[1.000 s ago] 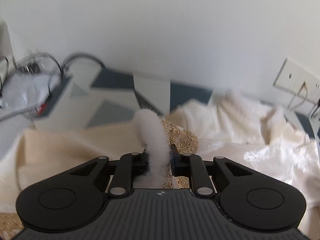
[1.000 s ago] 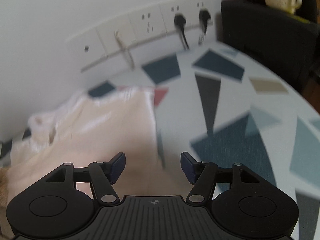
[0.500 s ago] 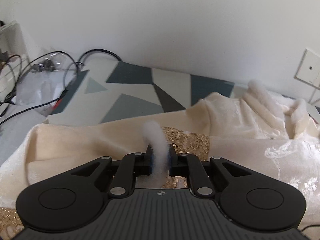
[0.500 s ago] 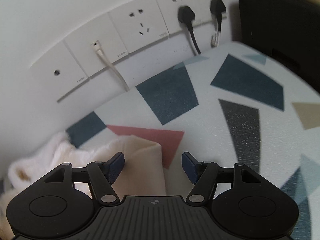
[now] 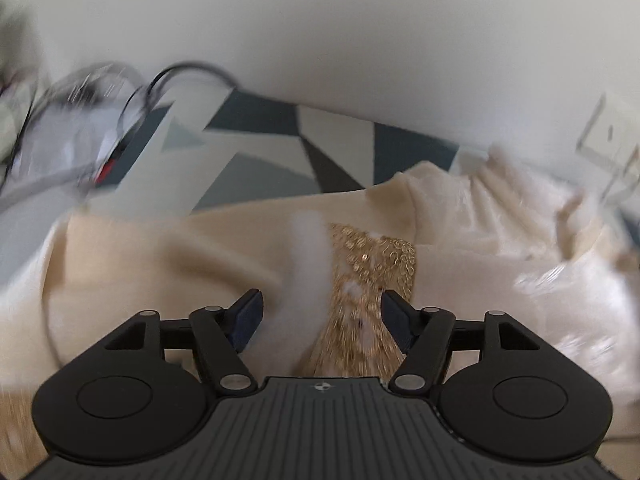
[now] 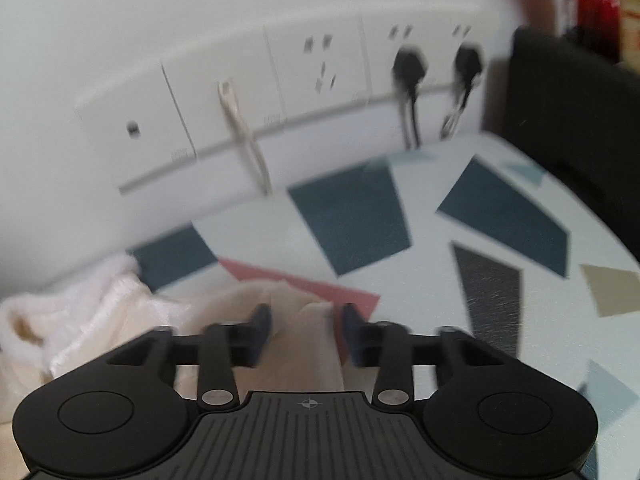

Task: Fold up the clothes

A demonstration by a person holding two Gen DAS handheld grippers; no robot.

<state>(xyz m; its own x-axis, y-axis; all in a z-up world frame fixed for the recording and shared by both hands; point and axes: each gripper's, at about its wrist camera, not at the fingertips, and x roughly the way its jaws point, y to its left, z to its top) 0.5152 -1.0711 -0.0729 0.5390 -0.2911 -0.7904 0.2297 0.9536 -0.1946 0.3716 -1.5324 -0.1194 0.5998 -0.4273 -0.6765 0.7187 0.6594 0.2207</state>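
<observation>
Spread across the patterned table (image 5: pixel 256 152): cream garment (image 5: pixel 160 264), reaching from near the wall sockets (image 6: pixel 320 64) on the right to the cables (image 5: pixel 120 88) far left. Soft, light, limp stuff by the look of it, likely to sag and slide on itself; best taken at a hem or corner, pinching both layers. Gold embroidered panel (image 5: pixel 372 272) probably stiffer and snag-prone, so better left alone. White fur trim (image 5: pixel 308 256) lying loose between the just-opened jaws of the left gripper (image 5: pixel 320 312), released, no pad pressing it. Right gripper (image 6: pixel 306 328) just been closing around a raised cream corner (image 6: pixel 312 320), jaws not yet clamped, a gap showing each side. Both views smeared by blur; near part of the garment hidden behind gripper bodies, overall shape unreadable.
</observation>
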